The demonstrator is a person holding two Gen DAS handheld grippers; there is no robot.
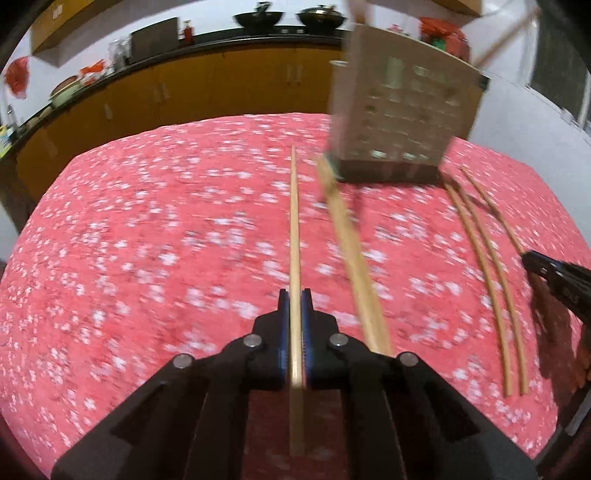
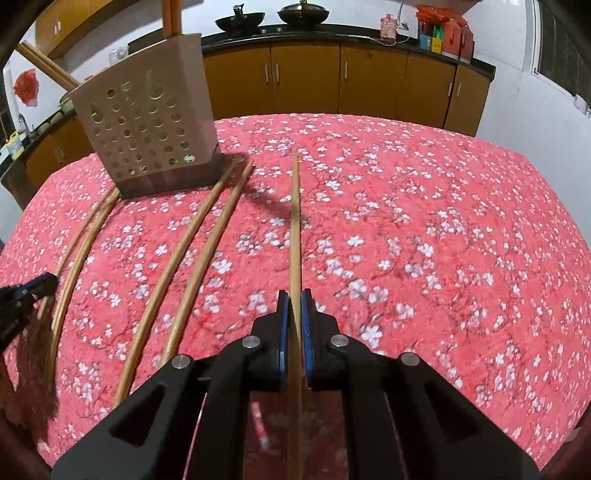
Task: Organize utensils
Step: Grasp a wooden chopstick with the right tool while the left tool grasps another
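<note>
My left gripper point(image 1: 295, 295) is shut on a wooden chopstick point(image 1: 294, 221) that points forward over the table. My right gripper point(image 2: 294, 297) is shut on another chopstick point(image 2: 294, 221), also pointing forward. A beige perforated utensil holder point(image 1: 399, 110) stands at the table's far side, with a few chopsticks standing in it point(image 2: 171, 16); it also shows in the right wrist view point(image 2: 147, 122). Several loose chopsticks lie on the cloth: one point(image 1: 354, 258) just right of my left gripper, a pair point(image 1: 491, 277) further right, and pairs point(image 2: 192, 254) point(image 2: 74, 266) left of my right gripper.
The table wears a red cloth with white blossoms point(image 2: 424, 240). Orange cabinets under a dark counter point(image 2: 351, 81) with woks run along the back wall. The other gripper's tip shows at each view's edge point(image 1: 554, 280) point(image 2: 26, 295).
</note>
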